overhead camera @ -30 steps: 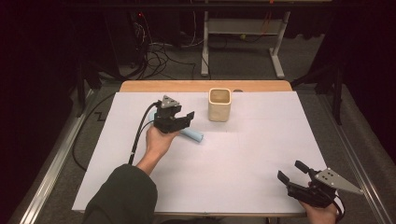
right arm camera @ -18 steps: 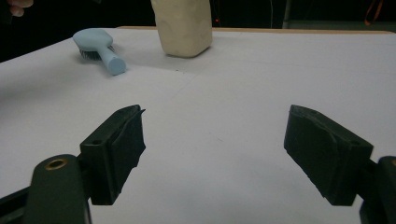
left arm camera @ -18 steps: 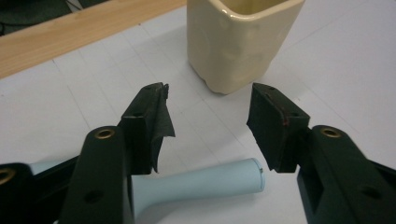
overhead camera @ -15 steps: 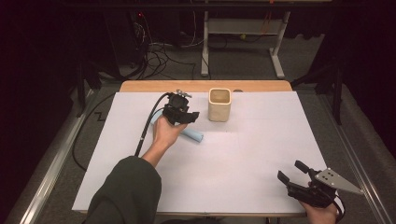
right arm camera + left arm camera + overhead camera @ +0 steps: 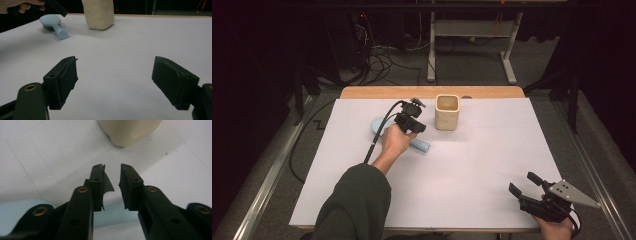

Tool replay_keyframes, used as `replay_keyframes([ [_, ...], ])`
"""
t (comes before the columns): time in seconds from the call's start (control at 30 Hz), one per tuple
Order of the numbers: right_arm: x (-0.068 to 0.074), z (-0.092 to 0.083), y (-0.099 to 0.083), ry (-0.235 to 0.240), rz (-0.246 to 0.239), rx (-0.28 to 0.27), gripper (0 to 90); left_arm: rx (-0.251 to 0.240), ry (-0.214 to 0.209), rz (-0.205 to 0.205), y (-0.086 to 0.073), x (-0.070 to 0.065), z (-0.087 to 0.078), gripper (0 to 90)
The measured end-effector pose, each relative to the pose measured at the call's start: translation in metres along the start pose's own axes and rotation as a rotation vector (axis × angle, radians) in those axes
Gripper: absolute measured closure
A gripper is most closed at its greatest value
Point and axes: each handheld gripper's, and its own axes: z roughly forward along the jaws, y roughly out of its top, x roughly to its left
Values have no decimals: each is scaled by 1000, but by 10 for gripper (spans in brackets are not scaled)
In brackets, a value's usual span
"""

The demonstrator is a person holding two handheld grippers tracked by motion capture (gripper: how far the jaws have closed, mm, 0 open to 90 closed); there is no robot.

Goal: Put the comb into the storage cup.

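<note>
Right gripper (image 5: pixel 526 188) rests wide open at the bench's (image 5: pixel 492 165) near right corner. Its view reveals the light blue brush's (image 5: pixel 53 26) bristles, handle pointing near-right. Above it, the left gripper (image 5: pixel 111 171) has been narrowing, empty, just left of the cream cup (image 5: pixel 447 112).

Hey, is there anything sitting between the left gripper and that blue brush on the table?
Nothing visible is. The left gripper hovers right above the blue brush, jaws narrowed with only air between them; they have just been closing. The cream cup stands apart, off to the side.
</note>
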Motion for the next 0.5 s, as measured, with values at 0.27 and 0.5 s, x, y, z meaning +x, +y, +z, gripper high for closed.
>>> replay_keyframes([
  [0.27, 0, 0, 0, 2, -2, 2, 211, 56, -4, -1, -1, -1, 13, 886],
  [0.5, 0, 1, 0, 5, 0, 5, 212, 98, -21, 17, -3, -4, 23, 894],
])
